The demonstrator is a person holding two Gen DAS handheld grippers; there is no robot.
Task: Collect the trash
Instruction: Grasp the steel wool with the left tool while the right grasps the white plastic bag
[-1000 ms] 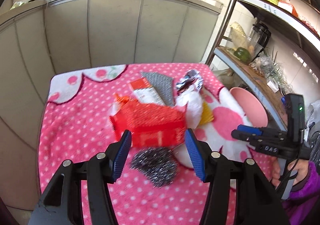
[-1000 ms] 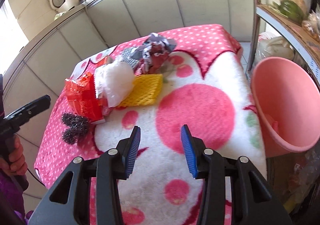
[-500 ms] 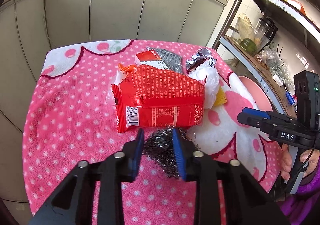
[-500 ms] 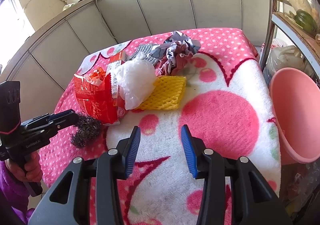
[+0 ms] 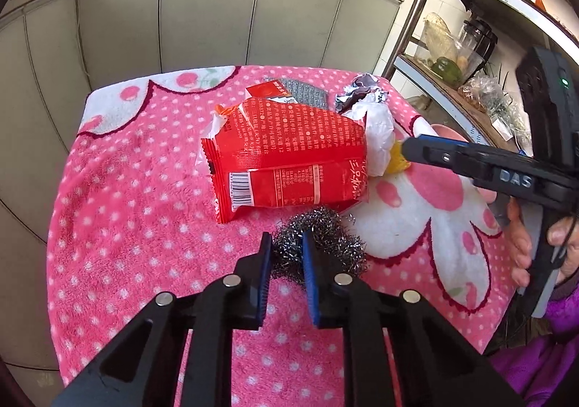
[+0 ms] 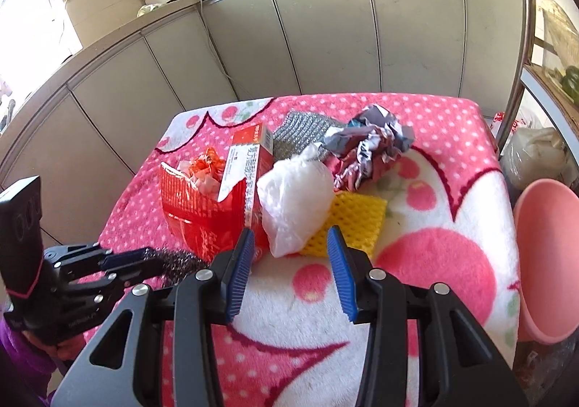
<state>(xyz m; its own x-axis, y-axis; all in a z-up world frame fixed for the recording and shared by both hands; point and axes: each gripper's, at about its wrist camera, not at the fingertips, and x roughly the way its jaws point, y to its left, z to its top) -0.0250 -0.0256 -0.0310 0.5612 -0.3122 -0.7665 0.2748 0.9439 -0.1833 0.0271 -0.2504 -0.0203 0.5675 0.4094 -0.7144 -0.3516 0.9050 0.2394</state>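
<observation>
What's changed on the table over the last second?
The left hand-held gripper dropped onto the steel wool, jaws closing around it. The right hand-held gripper, still open and empty, moved toward the white bag. The trash pile stayed put.

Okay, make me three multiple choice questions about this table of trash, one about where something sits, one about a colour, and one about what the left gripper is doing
1. Where does the steel wool scourer lie?
A. just in front of the red snack bag
B. inside the pink basin
C. on the shelf

2. What colour is the foam net under the white plastic bag?
A. green
B. yellow
C. black

3. What is the left gripper doing?
A. gripping the red snack bag
B. hanging far above the blanket
C. closing around the steel wool scourer

Answers:
1 A, the scourer sits at the bag's near edge.
2 B, the net shows yellow beside the bag.
3 C, its blue pads flank the scourer, pinching its wires.
</observation>
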